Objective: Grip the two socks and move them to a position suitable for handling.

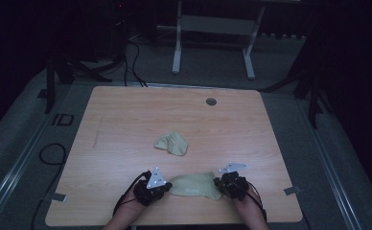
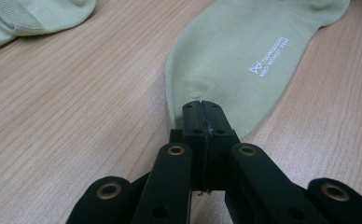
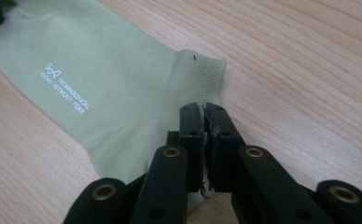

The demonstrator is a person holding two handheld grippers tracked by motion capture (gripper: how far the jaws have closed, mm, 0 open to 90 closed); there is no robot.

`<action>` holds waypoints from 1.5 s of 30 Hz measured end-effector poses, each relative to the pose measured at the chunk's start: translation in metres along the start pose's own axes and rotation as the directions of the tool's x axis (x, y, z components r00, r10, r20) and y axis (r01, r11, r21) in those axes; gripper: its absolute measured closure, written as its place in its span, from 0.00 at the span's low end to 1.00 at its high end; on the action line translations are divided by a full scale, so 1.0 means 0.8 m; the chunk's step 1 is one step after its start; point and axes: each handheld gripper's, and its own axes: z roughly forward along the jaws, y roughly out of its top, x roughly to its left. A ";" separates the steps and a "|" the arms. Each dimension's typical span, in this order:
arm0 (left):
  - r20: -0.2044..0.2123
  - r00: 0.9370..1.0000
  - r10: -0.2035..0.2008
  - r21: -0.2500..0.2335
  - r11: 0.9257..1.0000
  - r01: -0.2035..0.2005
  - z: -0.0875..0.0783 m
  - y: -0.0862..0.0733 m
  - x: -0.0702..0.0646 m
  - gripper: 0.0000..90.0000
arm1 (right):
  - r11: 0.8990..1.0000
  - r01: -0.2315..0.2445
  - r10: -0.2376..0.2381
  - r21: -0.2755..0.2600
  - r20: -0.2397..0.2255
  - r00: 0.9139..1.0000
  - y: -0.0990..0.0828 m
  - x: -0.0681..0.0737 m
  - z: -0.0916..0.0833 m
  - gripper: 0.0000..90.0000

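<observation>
High view: both grippers (image 1: 161, 184) (image 1: 226, 181) pinching sock (image 1: 195, 185).

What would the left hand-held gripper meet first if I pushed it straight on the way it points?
The left hand-held gripper is already shut on the edge of the flat sock, so it would meet more of that sock, probably bunching it toward the right hand-held gripper.

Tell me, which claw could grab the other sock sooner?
Probably the left claw. The crumpled sock lies up the table, slightly nearer its side than the right claw. But both claws are shut on the flat sock.
</observation>
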 end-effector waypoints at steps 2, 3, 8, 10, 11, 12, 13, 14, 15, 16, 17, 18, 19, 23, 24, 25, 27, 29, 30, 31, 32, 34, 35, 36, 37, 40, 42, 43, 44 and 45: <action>-0.024 1.000 0.012 -0.002 1.000 -0.012 -0.001 0.000 -0.001 0.97 | 1.000 -0.013 0.013 -0.002 -0.010 1.000 0.000 0.000 -0.002 0.94; -0.039 0.999 0.011 -0.006 1.000 -0.012 -0.003 0.001 -0.001 0.93 | 1.000 -0.014 0.014 -0.009 -0.014 1.000 0.001 0.000 -0.004 0.92; -0.018 0.997 -0.079 -0.118 0.990 0.076 -0.032 0.002 0.011 0.74 | 0.998 -0.017 0.016 -0.061 -0.015 1.000 0.013 0.002 -0.026 0.74; -0.016 0.996 -0.092 -0.130 0.988 0.089 -0.041 0.000 0.012 0.67 | 0.997 -0.012 0.011 -0.077 -0.009 1.000 0.020 0.002 -0.031 0.70; -0.009 0.995 -0.101 -0.138 0.985 0.099 -0.044 -0.002 0.012 0.67 | 0.997 -0.009 0.008 -0.080 -0.007 1.000 0.025 0.002 -0.032 0.67; -0.009 0.995 -0.101 -0.138 0.985 0.099 -0.044 -0.002 0.012 0.67 | 0.997 -0.009 0.008 -0.080 -0.007 1.000 0.025 0.002 -0.032 0.67; -0.004 0.994 -0.109 -0.142 0.984 0.108 -0.051 -0.007 0.012 0.67 | 0.997 -0.001 -0.001 -0.082 -0.016 1.000 0.036 0.002 -0.032 0.64; -0.009 0.994 -0.109 -0.142 0.984 0.107 -0.053 -0.011 0.012 0.67 | 0.997 0.002 -0.004 -0.082 -0.017 1.000 0.041 0.002 -0.032 0.62; -0.008 0.994 -0.110 -0.135 0.985 0.108 -0.055 -0.014 0.012 0.67 | 0.996 0.007 -0.008 -0.084 -0.021 1.000 0.047 0.002 -0.031 0.61; -0.009 0.994 -0.110 -0.127 0.986 0.108 -0.056 -0.017 0.012 0.67 | 0.996 0.013 -0.015 -0.087 -0.023 1.000 0.054 0.003 -0.029 0.60; -0.012 0.994 -0.104 -0.121 0.987 0.102 -0.058 -0.020 0.013 0.66 | 0.996 0.014 -0.016 -0.091 -0.027 1.000 0.061 0.003 -0.027 0.58; -0.010 0.994 -0.106 -0.118 0.988 0.104 -0.058 -0.023 0.013 0.66 | 0.996 0.015 -0.018 -0.093 -0.030 0.999 0.068 0.004 -0.025 0.57; -0.010 0.994 -0.109 -0.112 0.988 0.107 -0.059 -0.025 0.013 0.66 | 0.995 0.019 -0.022 -0.097 -0.031 0.999 0.076 0.005 -0.023 0.56; -0.013 0.994 -0.109 -0.103 0.989 0.107 -0.060 -0.028 0.012 0.66 | 0.994 0.043 -0.046 -0.100 -0.031 0.998 0.109 0.013 -0.010 0.55; -0.013 0.994 -0.107 -0.103 0.989 0.105 -0.060 -0.028 0.011 0.66 | 0.994 0.044 -0.048 -0.099 -0.033 0.998 0.117 0.016 -0.005 0.54; -0.012 0.995 -0.104 -0.103 0.989 0.102 -0.060 -0.028 0.011 0.66 | 0.994 0.047 -0.051 -0.102 -0.036 0.998 0.125 0.019 -0.001 0.54; -0.010 0.994 -0.105 -0.103 0.989 0.103 -0.059 -0.028 0.010 0.66 | 0.993 0.052 -0.055 -0.102 -0.033 0.998 0.132 0.022 0.004 0.54; -0.019 0.994 -0.106 -0.095 0.990 0.103 -0.059 -0.029 0.010 0.66 | 0.993 0.070 -0.074 -0.090 -0.035 0.997 0.155 0.030 0.021 0.51; -0.019 0.994 -0.106 -0.095 0.990 0.103 -0.059 -0.029 0.010 0.66 | 0.994 0.076 -0.080 -0.083 -0.036 0.996 0.162 0.033 0.027 0.51; -0.015 0.994 -0.108 -0.096 0.990 0.106 -0.058 -0.030 0.011 0.66 | 0.994 0.076 -0.080 -0.083 -0.036 0.996 0.162 0.033 0.027 0.51; -0.017 0.994 -0.107 -0.097 0.990 0.105 -0.059 -0.030 0.011 0.66 | 0.994 0.084 -0.087 -0.066 -0.042 0.995 0.176 0.039 0.041 0.50; -0.021 0.995 -0.101 -0.096 0.990 0.099 -0.059 -0.031 0.011 0.66 | 0.995 0.087 -0.089 -0.052 -0.040 0.995 0.186 0.042 0.053 0.49; -0.023 0.995 -0.097 -0.096 0.991 0.094 -0.059 -0.031 0.010 0.66 | 0.995 0.086 -0.087 -0.048 -0.039 0.995 0.191 0.044 0.059 0.49; -0.024 0.995 -0.094 -0.096 0.991 0.091 -0.059 -0.030 0.010 0.66 | 0.995 0.085 -0.087 -0.046 -0.039 0.995 0.196 0.045 0.066 0.48; -0.023 0.995 -0.092 -0.097 0.991 0.090 -0.058 -0.030 0.009 0.66 | 0.995 0.086 -0.087 -0.041 -0.034 0.996 0.201 0.045 0.073 0.48; -0.030 0.997 -0.078 -0.095 0.993 0.075 -0.059 -0.031 0.007 0.66 | 0.997 0.070 -0.071 -0.034 -0.030 0.997 0.213 0.045 0.095 0.45; -0.030 0.997 -0.076 -0.098 0.993 0.073 -0.059 -0.031 0.007 0.66 | 0.997 0.065 -0.066 -0.030 -0.029 0.997 0.216 0.044 0.102 0.45; -0.030 0.997 -0.076 -0.098 0.993 0.073 -0.059 -0.031 0.007 0.66 | 0.998 0.060 -0.061 -0.027 -0.024 0.998 0.218 0.044 0.109 0.45; -0.037 0.997 -0.074 -0.110 0.991 0.069 -0.061 -0.032 0.007 0.66 | 0.998 0.060 -0.060 -0.022 -0.024 0.998 0.220 0.044 0.123 0.44; -0.041 0.996 -0.075 -0.114 0.991 0.069 -0.062 -0.032 0.007 0.66 | 0.998 0.062 -0.062 -0.010 -0.012 0.998 0.222 0.044 0.129 0.43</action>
